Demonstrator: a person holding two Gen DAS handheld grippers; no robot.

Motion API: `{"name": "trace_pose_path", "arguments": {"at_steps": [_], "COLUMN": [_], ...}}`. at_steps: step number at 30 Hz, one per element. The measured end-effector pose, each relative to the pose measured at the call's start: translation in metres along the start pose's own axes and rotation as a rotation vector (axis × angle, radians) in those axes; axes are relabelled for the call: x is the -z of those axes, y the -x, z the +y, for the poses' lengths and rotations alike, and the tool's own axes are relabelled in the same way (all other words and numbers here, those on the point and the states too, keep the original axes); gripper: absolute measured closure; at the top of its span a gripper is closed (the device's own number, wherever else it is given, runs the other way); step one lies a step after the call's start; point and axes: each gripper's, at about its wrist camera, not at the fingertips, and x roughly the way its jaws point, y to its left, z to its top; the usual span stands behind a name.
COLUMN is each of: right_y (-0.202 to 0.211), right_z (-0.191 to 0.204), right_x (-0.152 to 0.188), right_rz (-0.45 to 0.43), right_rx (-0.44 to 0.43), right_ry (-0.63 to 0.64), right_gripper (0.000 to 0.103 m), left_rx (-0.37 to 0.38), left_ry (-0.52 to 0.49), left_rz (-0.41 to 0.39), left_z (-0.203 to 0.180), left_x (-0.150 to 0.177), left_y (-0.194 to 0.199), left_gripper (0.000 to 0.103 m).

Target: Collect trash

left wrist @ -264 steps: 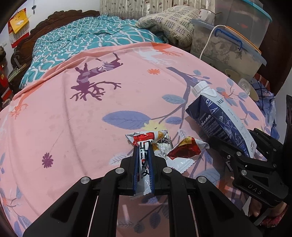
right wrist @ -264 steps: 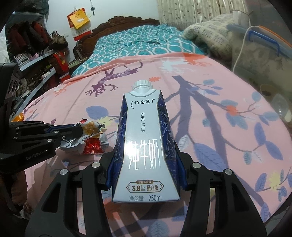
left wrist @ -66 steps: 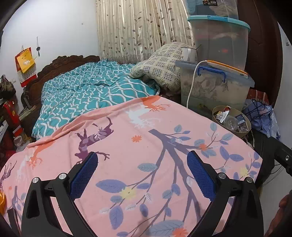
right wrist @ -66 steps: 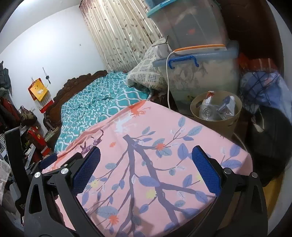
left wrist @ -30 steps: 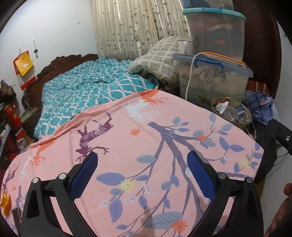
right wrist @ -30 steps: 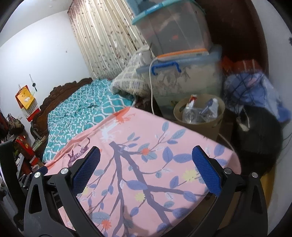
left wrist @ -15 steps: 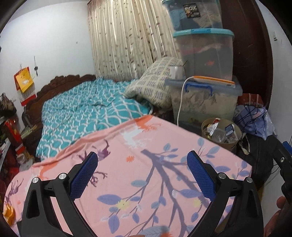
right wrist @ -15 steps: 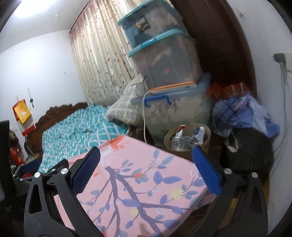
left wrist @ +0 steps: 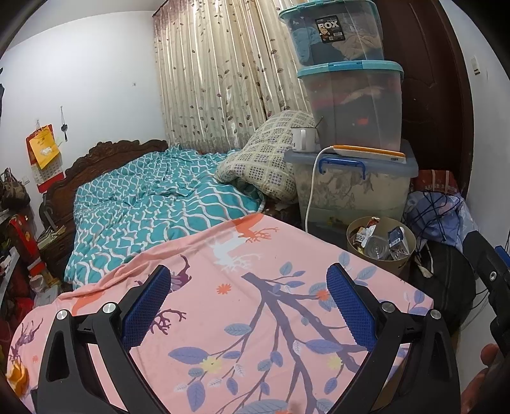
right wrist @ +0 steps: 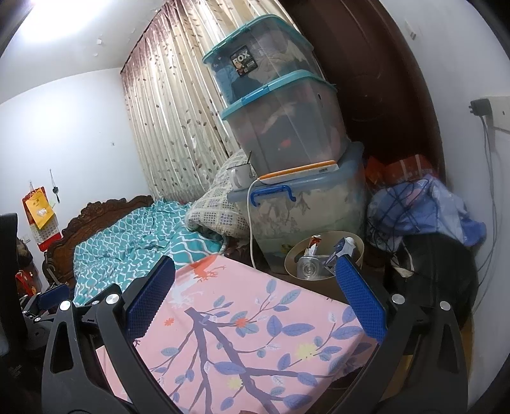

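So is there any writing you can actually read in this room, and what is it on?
"BOX": sticker on the top storage bin.
Red wall calendar: print too small to read.
Packets in the waste bin: too blurred to read.
Red bag behind the bins: lettering too blurred to read.
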Motion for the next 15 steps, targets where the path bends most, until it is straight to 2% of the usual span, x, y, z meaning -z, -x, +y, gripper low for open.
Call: {"name": "trace_pose_path", "arguments": {"at_steps": [15], "right_y": [-0.0001], "right_z": [0.0035], "right_x": [0.0035], "right_rz": [0.006], "right_rx": [-0.012], "right_ry": [-0.001], "right_gripper": [0.003], "left_rx": [-0.036], "left_ry": [0.015], "left_rz": [-0.029], "left_z": [0.0077], "left_x": [0.0028], "left_y": [0.0065], "left_gripper": [0.009]}}
